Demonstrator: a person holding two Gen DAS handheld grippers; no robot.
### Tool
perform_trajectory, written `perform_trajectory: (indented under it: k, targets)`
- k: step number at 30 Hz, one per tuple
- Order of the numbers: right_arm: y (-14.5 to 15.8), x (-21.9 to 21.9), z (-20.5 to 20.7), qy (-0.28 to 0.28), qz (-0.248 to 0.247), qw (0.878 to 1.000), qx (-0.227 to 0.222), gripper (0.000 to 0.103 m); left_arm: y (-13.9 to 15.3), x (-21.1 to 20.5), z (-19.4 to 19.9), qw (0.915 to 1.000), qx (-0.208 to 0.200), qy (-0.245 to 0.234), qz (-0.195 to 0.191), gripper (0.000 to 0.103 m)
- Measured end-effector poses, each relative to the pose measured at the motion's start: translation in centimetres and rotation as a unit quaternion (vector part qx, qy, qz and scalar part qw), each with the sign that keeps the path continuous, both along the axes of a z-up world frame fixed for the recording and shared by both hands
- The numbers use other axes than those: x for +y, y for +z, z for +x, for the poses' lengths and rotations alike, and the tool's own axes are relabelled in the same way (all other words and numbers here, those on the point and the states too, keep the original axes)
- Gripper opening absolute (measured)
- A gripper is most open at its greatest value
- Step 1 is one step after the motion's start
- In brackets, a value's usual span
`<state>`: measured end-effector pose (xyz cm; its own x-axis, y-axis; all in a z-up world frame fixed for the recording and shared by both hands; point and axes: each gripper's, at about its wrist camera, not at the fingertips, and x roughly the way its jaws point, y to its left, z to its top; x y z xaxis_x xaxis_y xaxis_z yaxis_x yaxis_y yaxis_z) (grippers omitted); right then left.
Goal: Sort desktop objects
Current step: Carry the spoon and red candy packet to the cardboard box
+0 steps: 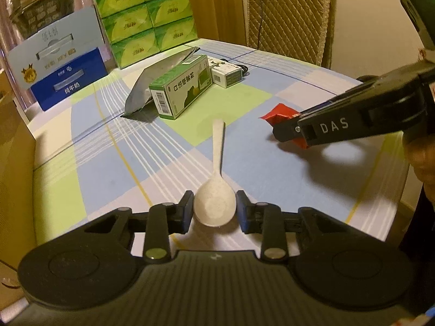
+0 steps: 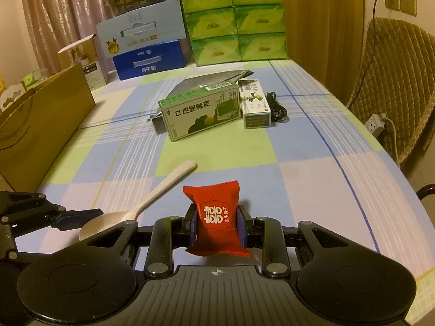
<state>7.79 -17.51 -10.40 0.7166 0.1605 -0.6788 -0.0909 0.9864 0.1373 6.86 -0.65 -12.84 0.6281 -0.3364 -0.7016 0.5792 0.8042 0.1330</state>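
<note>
At the near table edge, the left gripper (image 1: 214,212) brackets the spoon (image 1: 216,190) bowl, contact unclear; the right gripper (image 2: 216,228) pinches the red candy packet (image 2: 216,217). The rounded bowl could squirt free under squeeze.

We see both claws in matte black plastic: left claw (image 1: 214,212) and right claw (image 2: 217,228) share blue fingertip pads (image 1: 242,212), silver pivot screws, two round discs, ribbed grey centre plate. White "DAS" lettering marks the right claw's (image 1: 288,133) side.
</note>
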Motion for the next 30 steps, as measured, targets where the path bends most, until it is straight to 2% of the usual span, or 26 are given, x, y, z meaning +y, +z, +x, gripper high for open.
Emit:
perform_trajectory:
  k: [3, 5, 16, 24, 30]
  targets:
    - [0.1, 0.0, 0.0, 0.0, 0.002, 1.0, -0.004, 0.026, 0.1, 0.0, 0.0, 1.0, 0.004, 0.001, -0.003, 0.027]
    - [0.3, 0.0, 0.0, 0.001, 0.004, 1.0, -0.006, 0.026, 0.3, 0.1, -0.1, 0.9998, 0.008, 0.003, -0.02, 0.027]
    - [1.8, 0.2, -0.3, 0.005, 0.017, 0.999, -0.028, 0.026, 2.8, 0.3, -0.5, 0.9976, -0.01, 0.017, -0.067, 0.027]
    - [6.0, 2.7, 0.2, 0.038, 0.033, 0.996, -0.074, 0.026, 6.3, 2.2, -0.1, 0.9927, -0.04, 0.068, -0.091, 0.027]
    - [10.1, 7.1, 1.4, 0.092, 0.051, 0.989, -0.105, 0.026, 10.4, 5.9, 0.1, 0.9853, -0.062, 0.122, -0.102, 0.027]
